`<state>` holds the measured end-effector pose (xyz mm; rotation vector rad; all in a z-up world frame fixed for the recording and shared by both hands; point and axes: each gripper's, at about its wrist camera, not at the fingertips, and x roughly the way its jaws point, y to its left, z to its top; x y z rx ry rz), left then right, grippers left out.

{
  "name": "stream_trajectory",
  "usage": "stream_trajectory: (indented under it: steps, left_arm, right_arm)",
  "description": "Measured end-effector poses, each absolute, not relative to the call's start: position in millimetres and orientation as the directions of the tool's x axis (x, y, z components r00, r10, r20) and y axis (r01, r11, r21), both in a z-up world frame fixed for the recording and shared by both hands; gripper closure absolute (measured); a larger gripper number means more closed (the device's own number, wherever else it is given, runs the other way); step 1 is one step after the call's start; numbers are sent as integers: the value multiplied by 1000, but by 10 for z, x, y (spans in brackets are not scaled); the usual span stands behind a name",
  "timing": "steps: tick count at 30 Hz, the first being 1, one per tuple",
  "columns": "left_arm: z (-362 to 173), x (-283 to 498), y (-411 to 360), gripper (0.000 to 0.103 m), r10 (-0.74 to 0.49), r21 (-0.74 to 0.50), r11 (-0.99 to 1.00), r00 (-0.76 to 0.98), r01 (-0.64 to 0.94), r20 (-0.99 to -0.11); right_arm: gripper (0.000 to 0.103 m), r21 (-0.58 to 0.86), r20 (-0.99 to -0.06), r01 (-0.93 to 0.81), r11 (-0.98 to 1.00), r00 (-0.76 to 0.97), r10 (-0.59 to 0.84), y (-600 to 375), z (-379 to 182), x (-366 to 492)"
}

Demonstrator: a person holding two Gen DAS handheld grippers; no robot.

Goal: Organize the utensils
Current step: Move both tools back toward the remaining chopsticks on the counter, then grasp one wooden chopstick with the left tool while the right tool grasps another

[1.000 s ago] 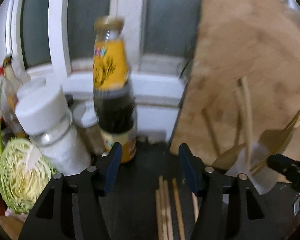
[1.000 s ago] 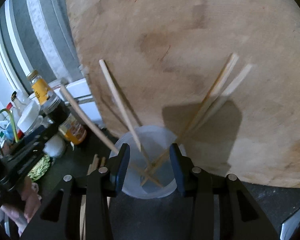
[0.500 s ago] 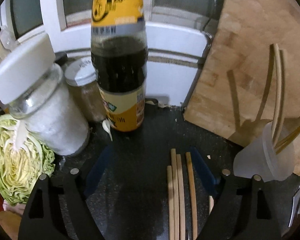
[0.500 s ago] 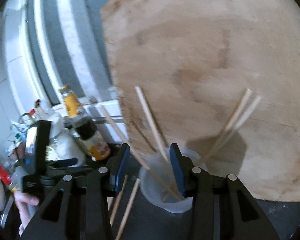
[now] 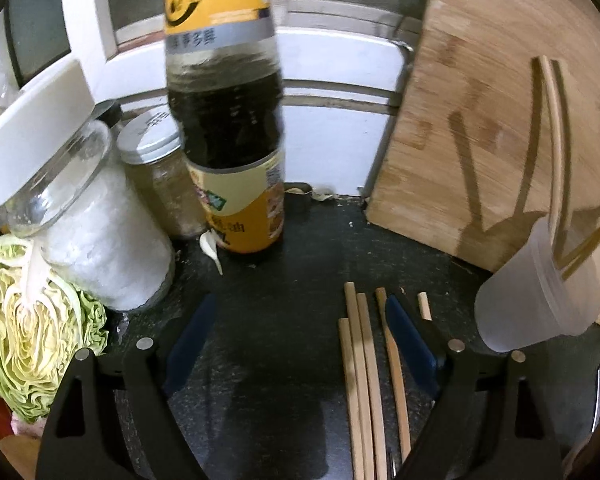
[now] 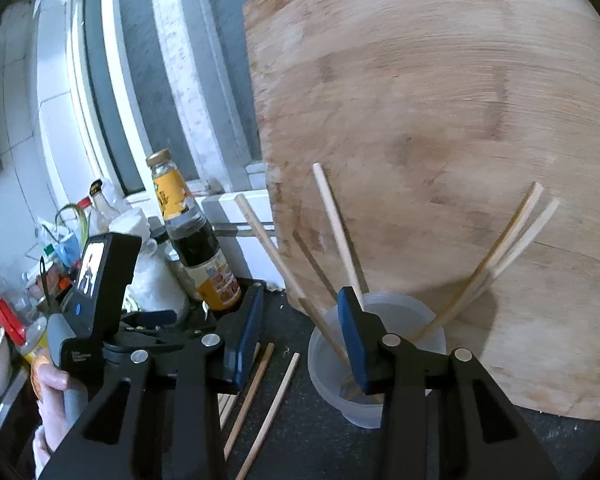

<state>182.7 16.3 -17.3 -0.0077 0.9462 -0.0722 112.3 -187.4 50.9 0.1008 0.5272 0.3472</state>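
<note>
Across the right half of both views leans a large pale wooden cutting board (image 5: 500, 120), propped against the window ledge on the dark speckled countertop (image 5: 284, 320). Left of it in the left wrist view stand a tall dark sauce bottle with a yellow label (image 5: 228, 128), a white-lidded glass jar of white crystals (image 5: 80, 216) and a halved green cabbage (image 5: 24, 328). At the board's foot, right of frame, sits a translucent plastic cup (image 5: 540, 300) with several chopsticks already standing in it. Lower centre-right, loose bamboo chopsticks (image 5: 360, 380) lie side by side on the counter.

The left gripper (image 5: 296, 340) hangs over them, its jaws opening and wide apart with nothing pressed; some sticks lie between the blue pads, one passes under the right pad. The right gripper (image 6: 300, 336) hovers by the cup, jaws partly apart, gripping nothing.

To pick well, I would shift the left claw so one stick sits centred between the pads, lower until the tips nearly meet the counter, then close squarely across the shaft.
</note>
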Motion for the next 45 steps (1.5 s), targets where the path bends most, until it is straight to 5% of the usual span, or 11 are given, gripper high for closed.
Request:
stream_trajectory:
  steps: [10, 12, 17, 19, 41, 45]
  left_arm:
    - [-292, 1915, 120, 12, -104, -68, 994, 503, 90, -858]
    - [-325, 1926, 88, 23, -72, -36, 996, 492, 81, -867]
    - [-456, 1966, 74, 71, -65, -39, 997, 427, 70, -902]
    - [-490, 1980, 62, 79, -57, -32, 997, 417, 67, -907]
    - [-664, 1998, -279, 94, -57, -4, 991, 394, 134, -917]
    - [-655, 2001, -296, 95, -65, -15, 992, 399, 128, -915]
  right_arm:
    - [61, 144, -512, -306, 941, 791, 335, -1785, 455, 1134]
    - [61, 132, -513, -310, 942, 791, 332, -1767, 451, 1129]
    - [65, 114, -520, -311, 944, 790, 323, -1728, 431, 1127]
    - [66, 108, -522, -310, 944, 791, 319, -1717, 423, 1134]
    - [67, 119, -538, -291, 949, 784, 308, -1764, 373, 1203]
    - [75, 169, -564, -311, 935, 748, 351, -1740, 322, 1224]
